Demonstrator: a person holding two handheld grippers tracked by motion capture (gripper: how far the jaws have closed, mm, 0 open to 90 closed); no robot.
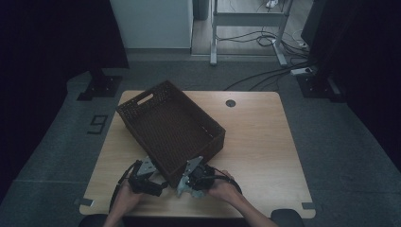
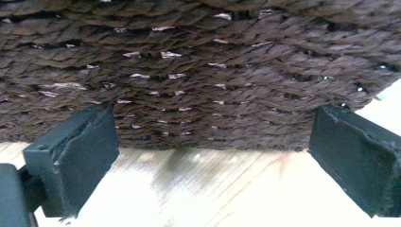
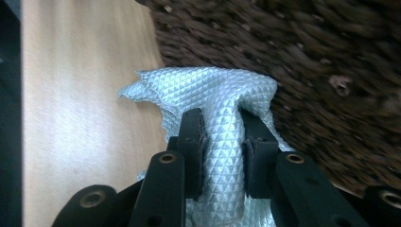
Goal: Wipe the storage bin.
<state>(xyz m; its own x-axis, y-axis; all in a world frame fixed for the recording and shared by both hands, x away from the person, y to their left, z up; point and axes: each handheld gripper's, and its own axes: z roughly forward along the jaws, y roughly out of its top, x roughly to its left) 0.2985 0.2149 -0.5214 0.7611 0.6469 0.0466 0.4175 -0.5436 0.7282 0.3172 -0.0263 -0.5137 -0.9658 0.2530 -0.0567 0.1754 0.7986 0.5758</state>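
Beside the basket's near wall, right hand-held gripper pinches cloth; left hand-held gripper gapes: lift cloth clear over the rim.

Basket set askew on the table, toward its left; both grippers at its near wall, left gripper left of right gripper, cloth against the basket.

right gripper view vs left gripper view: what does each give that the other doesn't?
Right gripper view alone: a pale quilted cloth pinched between the right gripper jaws, right beside the basket.

Left gripper view alone: the left gripper with jaws wide apart and nothing between them, facing the basket's side wall.

Both: the dark woven basket close up and the light wooden table.
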